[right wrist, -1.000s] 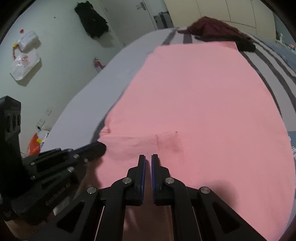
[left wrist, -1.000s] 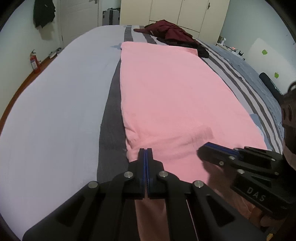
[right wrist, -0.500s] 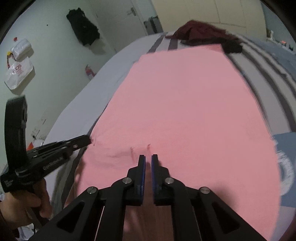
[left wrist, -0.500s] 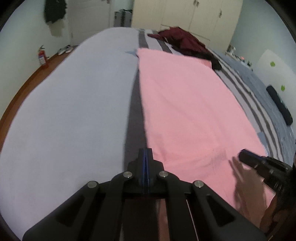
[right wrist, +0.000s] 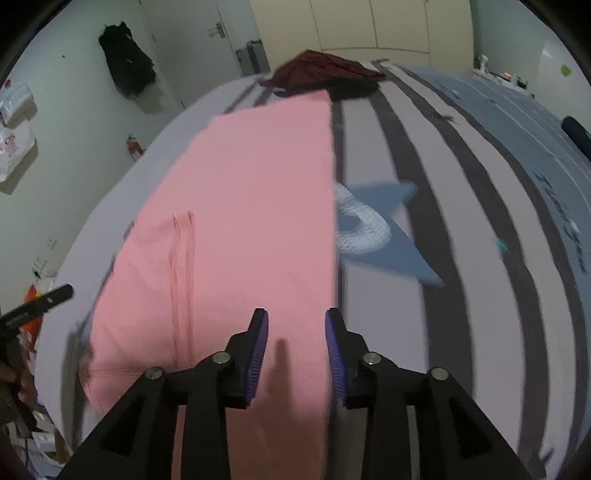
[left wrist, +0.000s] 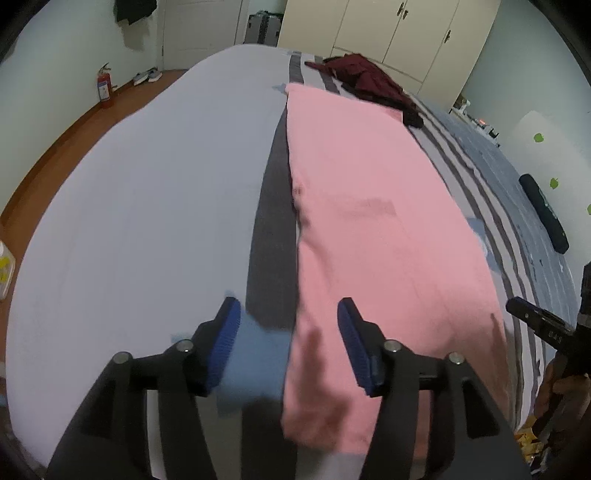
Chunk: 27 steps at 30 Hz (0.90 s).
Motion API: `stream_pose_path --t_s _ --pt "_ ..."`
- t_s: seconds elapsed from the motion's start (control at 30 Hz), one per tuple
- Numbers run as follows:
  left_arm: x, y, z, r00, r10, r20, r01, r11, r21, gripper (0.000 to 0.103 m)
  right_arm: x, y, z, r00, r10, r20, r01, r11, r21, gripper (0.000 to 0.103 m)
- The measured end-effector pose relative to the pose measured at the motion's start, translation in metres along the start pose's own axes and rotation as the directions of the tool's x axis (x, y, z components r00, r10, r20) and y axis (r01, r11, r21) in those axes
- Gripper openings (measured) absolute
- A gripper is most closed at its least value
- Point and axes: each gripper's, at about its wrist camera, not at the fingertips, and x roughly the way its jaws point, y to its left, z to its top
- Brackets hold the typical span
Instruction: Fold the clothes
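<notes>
A wide bed covered in a pale grey sheet with dark grey stripes (left wrist: 140,206) fills most of both views, its striped side running away to the right in the right wrist view (right wrist: 461,229). Lying flat along the middle of it is the long pink garment, folded into a narrow smooth rectangle (left wrist: 369,229), with one long edge just beside a broad dark stripe and the other next to a blue star print on the sheet (right wrist: 388,229); in the right wrist view the same pink cloth (right wrist: 240,229) shows a faint seam line near its left edge. At the far end of the bed, touching or nearly touching the pink garment's far corner, sits a crumpled dark maroon garment (left wrist: 369,83). Cream wardrobe doors (left wrist: 399,33) stand behind the bed, and a small red fire extinguisher (left wrist: 104,86) stands on the wooden floor by the wall. The black left gripper with blue pads (left wrist: 288,339) hangs above the near end of the pink cloth's left edge, its jaws opening with nothing pinched between them. The black right gripper with blue pads (right wrist: 295,347) hangs above the near right edge of the cloth, its jaws likewise opening and empty.
</notes>
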Motion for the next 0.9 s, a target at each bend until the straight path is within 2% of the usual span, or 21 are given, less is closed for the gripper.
stream_pose_path --t_s 0.1,0.33,0.43,0.57,0.7,0.9 --pt "0.014 -0.007 0.008 1.000 0.001 -0.029 -0.001 1.000 -0.024 0.052 -0.006 -0.011 -0.018 0.999 -0.017 -0.033 0.018 1.000 0.017 0.041" --pt "0.017 -0.008 -0.012 0.999 -0.015 -0.051 0.014 1.000 -0.009 0.052 -0.005 -0.016 -0.034 0.997 0.047 -0.058 -0.044 0.997 0.058 0.041" --pt "0.020 -0.008 -0.012 0.998 -0.015 -0.059 0.014 1.000 -0.023 0.052 -0.001 -0.009 -0.038 0.997 0.048 -0.067 -0.046 0.999 0.028 0.041" --pt "0.030 -0.017 -0.012 0.997 -0.020 -0.074 0.020 1.000 -0.006 0.052 0.002 -0.014 -0.049 0.995 0.057 -0.087 -0.051 0.997 0.065 0.041" --pt "0.036 -0.022 -0.021 0.995 -0.010 -0.095 0.012 1.000 0.020 0.041 0.002 -0.010 -0.062 0.993 0.069 -0.096 -0.065 0.997 0.046 0.041" --pt "0.036 -0.021 -0.028 0.995 -0.024 -0.097 0.025 1.000 0.011 0.035 0.006 -0.006 -0.066 0.993 0.083 -0.089 -0.079 0.996 0.045 0.043"
